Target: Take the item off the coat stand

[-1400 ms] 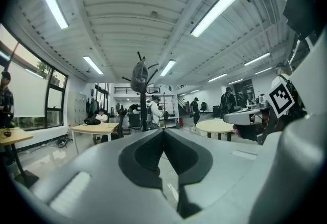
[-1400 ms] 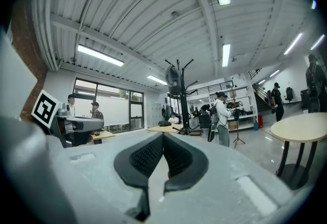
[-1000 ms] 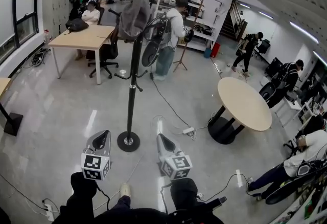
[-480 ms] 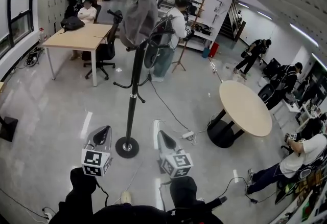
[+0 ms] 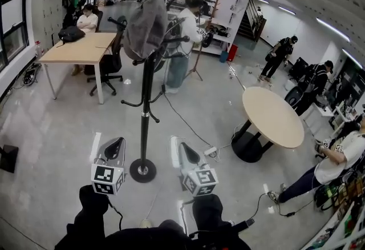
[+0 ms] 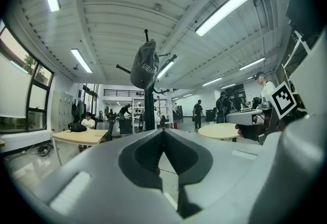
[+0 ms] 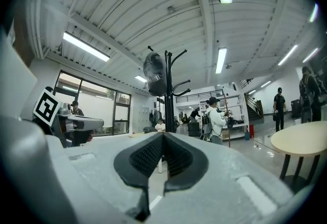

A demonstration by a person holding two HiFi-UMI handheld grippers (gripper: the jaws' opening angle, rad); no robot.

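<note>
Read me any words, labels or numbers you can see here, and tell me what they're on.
Grey cap on the coat stand: white lettering, too blurred to read.
Two marker cubes: square patterns, no words.
Nothing else is legible.

The only lettering I can find is a short white word printed on the side of the grey cap (image 6: 144, 67) hanging at the top of the coat stand (image 6: 148, 115), and it is too small for me to read. The cube (image 5: 107, 179) on my left gripper (image 5: 118, 141) and the one on my right gripper (image 5: 174, 141) carry black-and-white square markers, patterns without letters or numbers
</note>
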